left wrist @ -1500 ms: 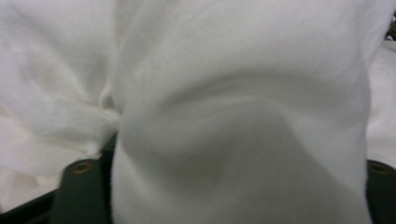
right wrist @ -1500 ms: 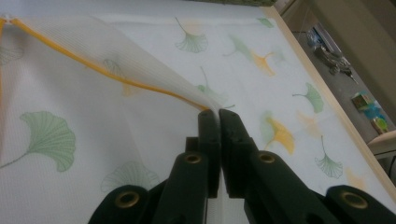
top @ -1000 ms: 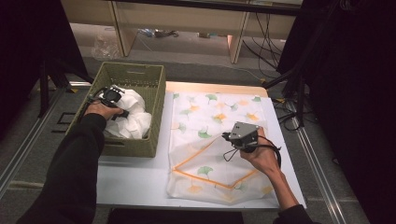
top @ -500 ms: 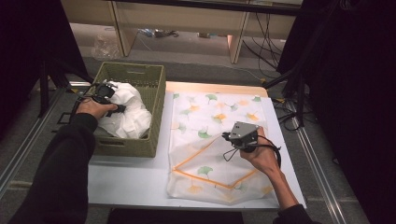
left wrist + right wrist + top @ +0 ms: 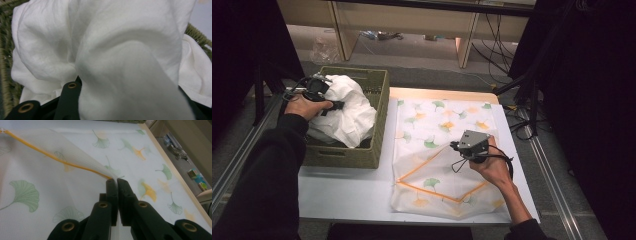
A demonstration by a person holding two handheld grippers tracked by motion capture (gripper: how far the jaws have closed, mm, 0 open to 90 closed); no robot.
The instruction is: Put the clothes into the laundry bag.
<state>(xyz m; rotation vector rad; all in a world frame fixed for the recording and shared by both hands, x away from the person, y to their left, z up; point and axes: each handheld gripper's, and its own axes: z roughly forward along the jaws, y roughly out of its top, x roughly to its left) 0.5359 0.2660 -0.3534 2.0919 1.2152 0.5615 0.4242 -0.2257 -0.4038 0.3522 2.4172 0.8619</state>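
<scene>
**Laundry bagging: cloth lifted, bag mouth held open, insertion not yet done**

Table [image 5: 347, 192] carried everything, so all places are given relative to the mesh bag.

Mesh bag [image 5: 442, 150], ginkgo-leaf print with an orange-trimmed opening, lay flat on the table. Its upper layer was pulled up into a tent at the mouth.

Green basket [image 5: 377, 120] sat just beside the bag, on the bag's left, touching or nearly touching its edge; couldn't tell which.

White cloth [image 5: 347, 112] was bunched up, partly raised above the basket rim, still over the basket and not over the bag. In the left gripper view the cloth [image 5: 112, 50] draped over the jaws and hid the far one.

Left gripper [image 5: 319, 90] was at the cloth's far-left side, away from the bag. Jaws had just been closing with cloth between them; fabric covered the pads, but the bundle hung from it, so I read it as clamped on the cloth.

Right gripper [image 5: 117, 182] was over the bag's mouth, jaws pinched tight on the orange-trimmed edge [image 5: 75, 165] and holding it up.

Judgement on progress: roughly halfway. Done: bag opened, cloth picked. Left: carry the cloth across to the mouth, push it inside, release both. The opening looked shallow, so cloth could snag on the trim.
</scene>
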